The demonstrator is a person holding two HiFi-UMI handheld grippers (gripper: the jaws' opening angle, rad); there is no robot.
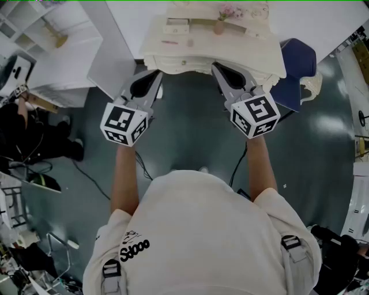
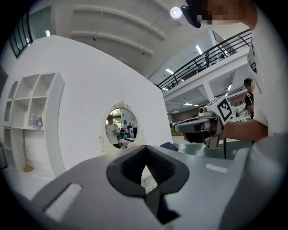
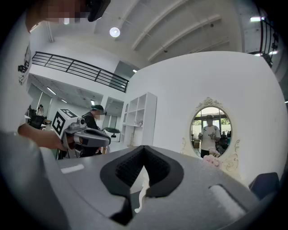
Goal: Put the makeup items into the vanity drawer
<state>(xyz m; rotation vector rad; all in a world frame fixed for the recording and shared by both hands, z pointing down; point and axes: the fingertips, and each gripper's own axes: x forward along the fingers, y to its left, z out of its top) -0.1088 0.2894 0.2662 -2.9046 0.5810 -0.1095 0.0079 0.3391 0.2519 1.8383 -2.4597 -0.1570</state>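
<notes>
While the left tool (image 1: pixel 154 80) and right tool (image 1: pixel 222 74) are hovering shut, empty, at the vanity's (image 1: pixel 173 53) front edge above open floor (image 1: pixel 184 129), its vase (image 1: pixel 219 27) is holding pink flowers (image 1: pixel 229 11)

A curved white wall (image 2: pixel 90 85) anchors the room. On its face hangs an oval mirror (image 3: pixel 210 130) in an ornate cream frame, with pink flowers (image 3: pixel 210 160) just below the glass. At one end of the wall stands a white open shelf unit (image 2: pixel 31 108), with purple flowers (image 2: pixel 37 121) in one cubby. Near the other end sits a dark blue chair (image 1: pixel 297 69). In front of the wall spreads a dark grey-green floor (image 1: pixel 190 132), crossed by a black cable (image 1: pixel 91 181). Above and behind the wall runs a black-railed balcony (image 2: pixel 207 60), under a round ceiling lamp (image 2: pixel 175 12). A bystander in a dark cap (image 3: pixel 93 117) stands beyond the wall's shelf end.
</notes>
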